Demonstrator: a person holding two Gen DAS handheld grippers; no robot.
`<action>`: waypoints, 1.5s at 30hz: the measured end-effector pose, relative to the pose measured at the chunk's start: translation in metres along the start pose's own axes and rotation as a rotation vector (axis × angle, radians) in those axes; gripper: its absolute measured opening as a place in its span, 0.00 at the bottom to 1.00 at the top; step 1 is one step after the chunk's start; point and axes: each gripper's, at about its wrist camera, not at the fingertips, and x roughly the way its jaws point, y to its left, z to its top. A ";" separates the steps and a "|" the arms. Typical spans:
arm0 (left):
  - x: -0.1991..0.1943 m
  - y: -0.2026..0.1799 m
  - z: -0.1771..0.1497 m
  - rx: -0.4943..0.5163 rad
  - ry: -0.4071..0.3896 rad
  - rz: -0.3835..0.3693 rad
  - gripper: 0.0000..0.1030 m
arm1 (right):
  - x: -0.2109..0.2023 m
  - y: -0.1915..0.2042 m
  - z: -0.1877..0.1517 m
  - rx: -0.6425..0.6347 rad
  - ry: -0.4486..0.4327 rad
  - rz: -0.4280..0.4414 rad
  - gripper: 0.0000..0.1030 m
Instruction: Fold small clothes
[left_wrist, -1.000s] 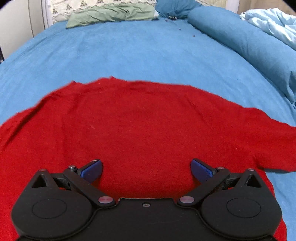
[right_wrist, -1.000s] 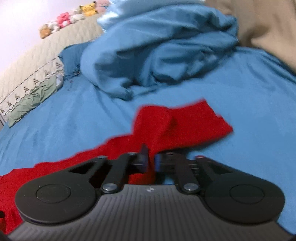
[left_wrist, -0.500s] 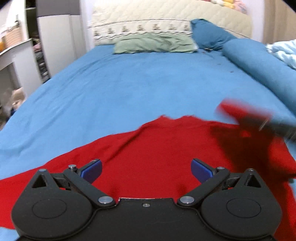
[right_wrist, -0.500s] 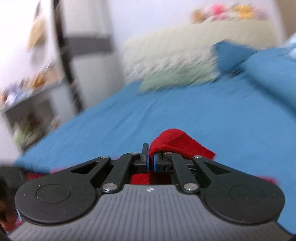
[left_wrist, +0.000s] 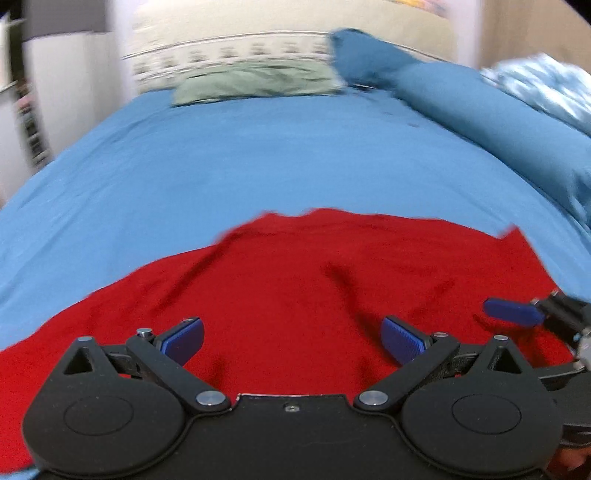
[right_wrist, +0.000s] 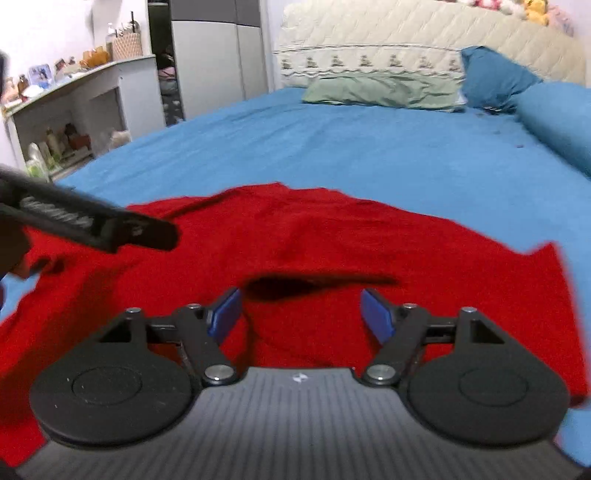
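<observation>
A red garment (left_wrist: 295, 280) lies spread on the blue bed sheet (left_wrist: 258, 155), with its right sleeve folded in over the body; it also shows in the right wrist view (right_wrist: 332, 240). My left gripper (left_wrist: 291, 338) is open and empty, low over the garment's near part. My right gripper (right_wrist: 303, 314) is open and empty over the folded-in right part. One blue fingertip of the right gripper shows at the right edge of the left wrist view (left_wrist: 511, 312). The left gripper's black body shows at the left in the right wrist view (right_wrist: 92, 225).
A green pillow (right_wrist: 384, 90) and a blue pillow (right_wrist: 495, 77) lie at the headboard (right_wrist: 424, 37). A rolled blue duvet (left_wrist: 517, 122) runs along the right side. A white shelf unit with small items (right_wrist: 74, 107) stands left of the bed.
My right gripper carried the red sleeve leftward over the garment's body, then opened and let it go. The sleeve now lies folded in. My left gripper stayed open.
</observation>
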 end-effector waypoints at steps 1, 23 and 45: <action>0.005 -0.009 0.000 0.032 0.003 -0.019 1.00 | -0.011 -0.007 -0.004 0.003 0.008 -0.037 0.85; 0.029 0.039 -0.038 -0.303 -0.067 -0.087 0.60 | -0.062 -0.094 -0.056 0.221 0.089 -0.382 0.90; 0.024 0.056 -0.040 -0.341 -0.113 -0.164 0.44 | -0.062 -0.101 -0.052 0.231 0.096 -0.363 0.92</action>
